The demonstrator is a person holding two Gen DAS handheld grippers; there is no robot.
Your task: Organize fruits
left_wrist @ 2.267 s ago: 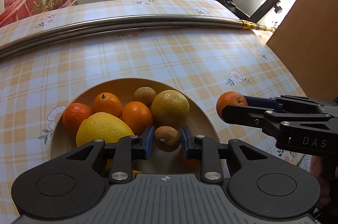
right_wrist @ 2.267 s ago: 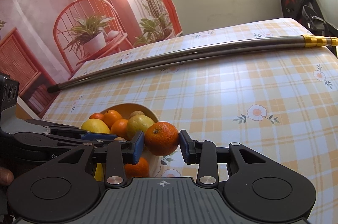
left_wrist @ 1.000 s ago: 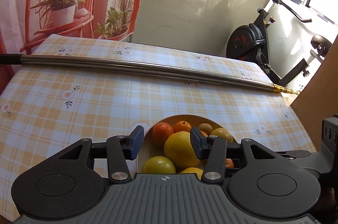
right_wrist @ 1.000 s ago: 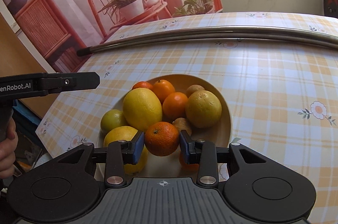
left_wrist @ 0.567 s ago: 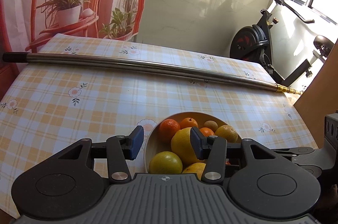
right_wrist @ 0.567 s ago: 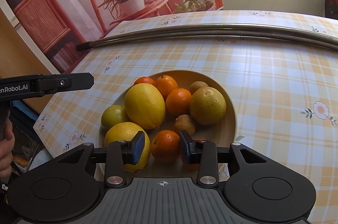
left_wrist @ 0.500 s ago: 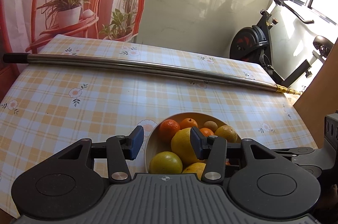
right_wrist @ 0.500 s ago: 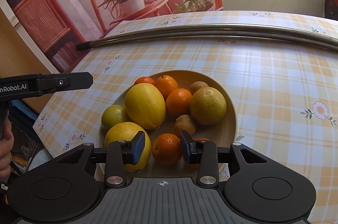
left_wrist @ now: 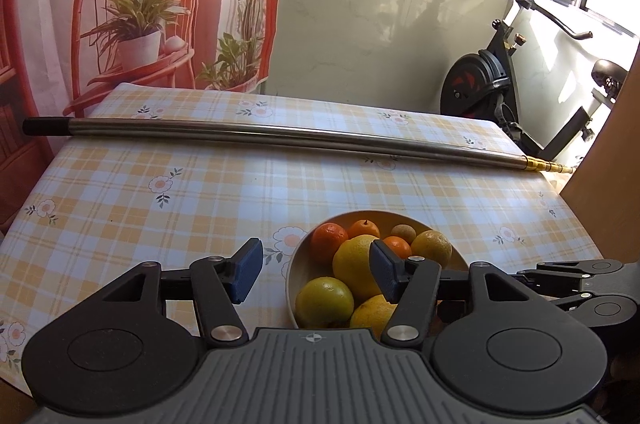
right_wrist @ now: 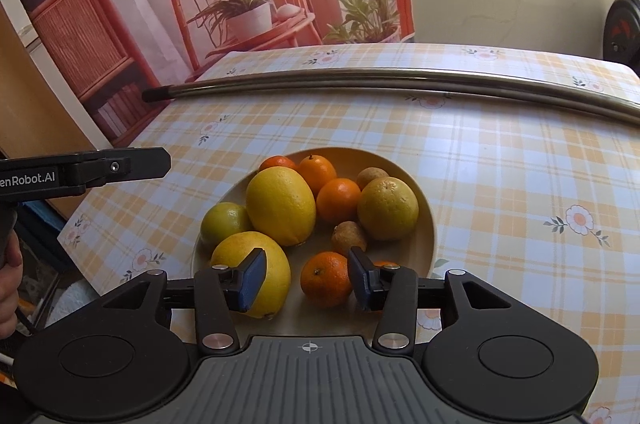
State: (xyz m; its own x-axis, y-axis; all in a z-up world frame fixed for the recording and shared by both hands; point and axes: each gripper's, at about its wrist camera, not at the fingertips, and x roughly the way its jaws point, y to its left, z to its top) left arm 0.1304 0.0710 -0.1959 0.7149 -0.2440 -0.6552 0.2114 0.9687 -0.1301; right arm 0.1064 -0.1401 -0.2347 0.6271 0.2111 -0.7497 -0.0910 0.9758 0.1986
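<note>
In the bowl (right_wrist: pixel 428 224) near the desk's (right_wrist: pixel 520 183) front edge lies a small orange (right_wrist: pixel 326 278), resting on the bowl floor between the right gripper's (right_wrist: pixel 306 282) blue pads; its jaws are opening and neither pad presses the fruit. Around it sit a big lemon (right_wrist: pixel 280 203), a second yellow fruit (right_wrist: pixel 256 264), a lime (right_wrist: pixel 224 222), a greenish-yellow fruit (right_wrist: pixel 388 207), more oranges and two brown fruits. The left gripper (left_wrist: pixel 314 272) hovers over the bowl's left rim, jaws opening and holding nothing. A metal pole (left_wrist: pixel 280 135) lies across the desk's far side.
</note>
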